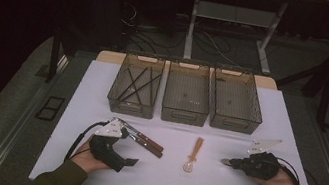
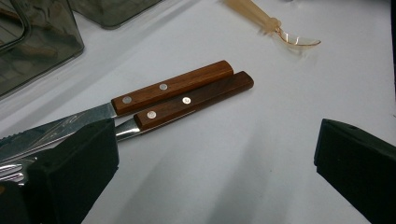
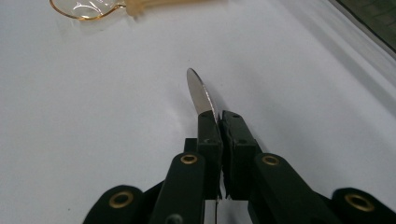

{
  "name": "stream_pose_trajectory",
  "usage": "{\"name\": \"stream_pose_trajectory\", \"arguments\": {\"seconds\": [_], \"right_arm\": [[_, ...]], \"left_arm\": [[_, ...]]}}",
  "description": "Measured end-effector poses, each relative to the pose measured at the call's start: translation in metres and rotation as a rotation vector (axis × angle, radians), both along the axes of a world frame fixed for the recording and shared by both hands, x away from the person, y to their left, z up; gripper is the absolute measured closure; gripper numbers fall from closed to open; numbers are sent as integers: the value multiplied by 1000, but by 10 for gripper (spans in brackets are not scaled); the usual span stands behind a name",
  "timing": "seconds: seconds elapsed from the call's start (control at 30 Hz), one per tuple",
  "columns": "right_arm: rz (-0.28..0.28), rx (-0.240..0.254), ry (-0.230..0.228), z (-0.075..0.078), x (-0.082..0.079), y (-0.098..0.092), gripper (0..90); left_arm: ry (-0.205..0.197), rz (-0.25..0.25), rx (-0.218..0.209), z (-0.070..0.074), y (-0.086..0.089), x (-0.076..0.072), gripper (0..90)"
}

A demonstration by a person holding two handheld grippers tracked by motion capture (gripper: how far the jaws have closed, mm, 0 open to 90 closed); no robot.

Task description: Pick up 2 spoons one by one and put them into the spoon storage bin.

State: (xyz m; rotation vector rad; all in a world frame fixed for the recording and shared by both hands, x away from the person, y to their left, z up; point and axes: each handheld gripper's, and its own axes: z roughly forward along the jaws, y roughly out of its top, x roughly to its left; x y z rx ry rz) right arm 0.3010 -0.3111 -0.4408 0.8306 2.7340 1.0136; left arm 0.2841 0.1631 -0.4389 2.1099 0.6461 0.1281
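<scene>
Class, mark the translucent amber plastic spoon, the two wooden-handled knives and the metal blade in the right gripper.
Translucent amber plastic spoon (image 1: 193, 154): high view, handle.
Two wooden-handled knives (image 2: 180, 86): left gripper view, upper handle.
Metal blade (image 3: 200, 95): right gripper view, flat near tip.

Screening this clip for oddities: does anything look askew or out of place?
Nothing looks spilled or damaged. The right gripper is shut on a thin metal blade held on edge. Two wooden-handled knives lie side by side near the open left gripper.

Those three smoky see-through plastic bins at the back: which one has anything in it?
The left smoky see-through plastic bin: thin dark sticks lie crossed inside it. The middle bin and the right bin look empty.
</scene>
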Motion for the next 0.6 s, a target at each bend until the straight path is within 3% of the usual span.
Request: {"name": "stream_pose_trajectory", "arguments": {"seconds": [0.37, 0.6], "right_arm": [[-7, 5, 0, 2, 0, 0, 866], [-50, 61, -33, 10, 3, -2, 868]], "left_arm": [[-1, 0, -1, 0, 0, 0, 0], [-3, -1, -3, 0, 0, 0, 0]]}}
